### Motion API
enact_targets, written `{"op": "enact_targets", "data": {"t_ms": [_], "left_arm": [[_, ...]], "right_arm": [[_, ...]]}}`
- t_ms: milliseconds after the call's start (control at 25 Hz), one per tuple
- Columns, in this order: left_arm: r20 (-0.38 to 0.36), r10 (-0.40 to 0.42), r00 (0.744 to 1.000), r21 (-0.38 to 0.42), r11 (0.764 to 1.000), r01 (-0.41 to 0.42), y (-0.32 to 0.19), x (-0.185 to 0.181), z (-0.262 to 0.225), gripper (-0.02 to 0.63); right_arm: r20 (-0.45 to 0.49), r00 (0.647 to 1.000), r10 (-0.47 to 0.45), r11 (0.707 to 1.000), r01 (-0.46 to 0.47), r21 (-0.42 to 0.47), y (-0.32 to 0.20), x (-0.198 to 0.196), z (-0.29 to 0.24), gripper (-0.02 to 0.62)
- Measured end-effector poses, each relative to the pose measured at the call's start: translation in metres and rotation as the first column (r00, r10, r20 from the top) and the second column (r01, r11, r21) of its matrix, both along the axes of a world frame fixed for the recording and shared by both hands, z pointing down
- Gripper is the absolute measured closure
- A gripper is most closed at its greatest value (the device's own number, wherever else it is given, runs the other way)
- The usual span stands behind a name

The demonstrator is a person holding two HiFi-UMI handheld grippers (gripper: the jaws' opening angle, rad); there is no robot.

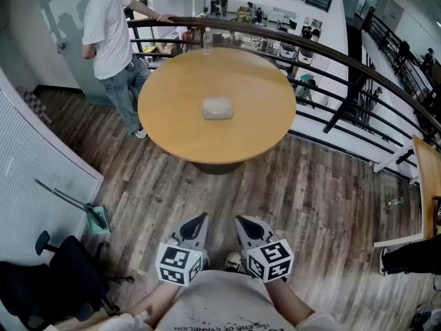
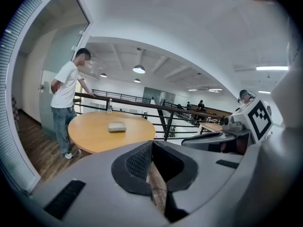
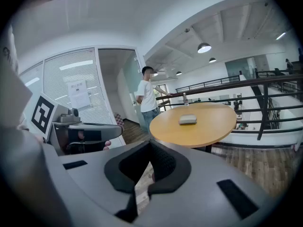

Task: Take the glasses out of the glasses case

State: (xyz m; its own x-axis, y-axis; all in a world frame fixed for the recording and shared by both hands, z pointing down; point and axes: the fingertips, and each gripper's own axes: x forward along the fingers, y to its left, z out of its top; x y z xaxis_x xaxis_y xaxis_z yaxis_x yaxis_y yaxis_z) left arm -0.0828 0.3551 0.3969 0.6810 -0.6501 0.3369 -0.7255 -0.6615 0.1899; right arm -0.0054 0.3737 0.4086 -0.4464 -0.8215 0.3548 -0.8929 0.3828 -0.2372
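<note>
A pale grey glasses case (image 1: 218,107) lies closed near the middle of a round wooden table (image 1: 172,126), far ahead of both grippers. It also shows small in the left gripper view as the case (image 2: 117,126) and in the right gripper view as the case (image 3: 188,119). No glasses are visible. My left gripper (image 1: 195,225) and right gripper (image 1: 247,226) are held side by side close to the body, over the wood floor. The left gripper (image 2: 152,145) has its jaw tips together with nothing between them. So does the right gripper (image 3: 150,145).
A person in a white shirt (image 1: 110,33) stands at the table's far left by the curved railing (image 1: 358,64). A water bottle (image 1: 208,40) stands at the table's far edge. A black office chair (image 1: 62,274) and a dustpan (image 1: 96,218) are at left; another table (image 1: 428,178) at right.
</note>
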Motion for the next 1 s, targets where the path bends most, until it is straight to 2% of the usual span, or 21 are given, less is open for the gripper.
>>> {"op": "enact_targets", "data": {"t_ms": [360, 520, 1000], "left_arm": [[-0.002, 0.004, 1.000, -0.006, 1.000, -0.004, -0.001, 0.001, 0.000, 0.583], [-0.001, 0.007, 1.000, -0.009, 1.000, -0.007, -0.002, -0.002, 0.001, 0.583], [-0.036, 0.038, 0.999, 0.023, 0.999, -0.037, -0.016, -0.035, -0.005, 0.581]], "right_arm": [[-0.004, 1.000, -0.006, 1.000, 0.006, -0.001, 0.000, 0.001, -0.001, 0.571], [0.057, 0.998, 0.007, 1.000, -0.008, 0.014, -0.003, 0.001, -0.007, 0.571], [0.048, 0.998, 0.039, 0.999, -0.040, 0.029, -0.012, -0.026, -0.005, 0.571]]}}
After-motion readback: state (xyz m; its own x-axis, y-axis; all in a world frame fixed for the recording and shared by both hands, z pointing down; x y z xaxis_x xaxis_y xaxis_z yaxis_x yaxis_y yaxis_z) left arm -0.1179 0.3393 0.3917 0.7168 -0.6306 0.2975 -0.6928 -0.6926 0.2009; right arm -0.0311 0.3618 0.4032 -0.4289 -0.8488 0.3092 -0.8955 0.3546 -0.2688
